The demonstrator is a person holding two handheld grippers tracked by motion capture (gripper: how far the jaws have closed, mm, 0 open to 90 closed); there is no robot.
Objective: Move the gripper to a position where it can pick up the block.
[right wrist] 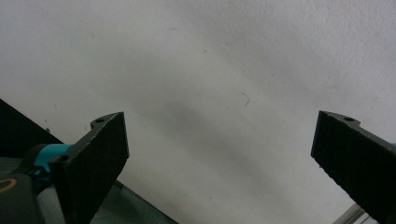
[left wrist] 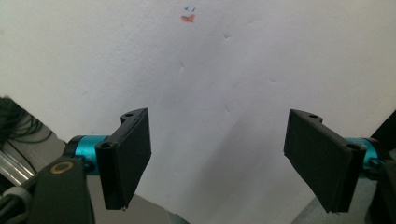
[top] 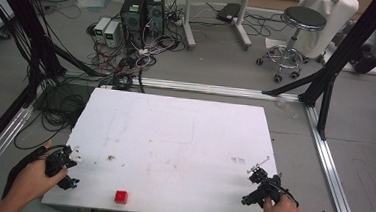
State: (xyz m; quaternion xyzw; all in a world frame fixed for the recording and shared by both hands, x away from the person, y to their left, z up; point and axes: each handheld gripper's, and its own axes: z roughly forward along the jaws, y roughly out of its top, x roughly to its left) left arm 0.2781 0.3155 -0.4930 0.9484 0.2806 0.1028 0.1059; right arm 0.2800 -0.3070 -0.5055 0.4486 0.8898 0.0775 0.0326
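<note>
A small red cube (top: pixel 121 196) sits on the white table (top: pixel 174 135) close to its front edge, left of the middle. My left gripper (top: pixel 66 165) is held over the table's front left corner, well to the left of the cube. Its jaws stand wide apart in the left gripper view (left wrist: pixel 217 161) with bare white board between them. My right gripper (top: pixel 260 184) hangs at the front right corner, far from the cube. In the right gripper view (right wrist: pixel 219 163) its jaws are spread wide with nothing between them.
A black frame (top: pixel 339 61) surrounds the table, with aluminium rails (top: pixel 332 166) on the floor at right and behind. Cables and computer boxes (top: pixel 142 12) lie beyond the far edge. A stool (top: pixel 294 30) stands at the back right. Small pen marks (left wrist: pixel 188 15) dot the board.
</note>
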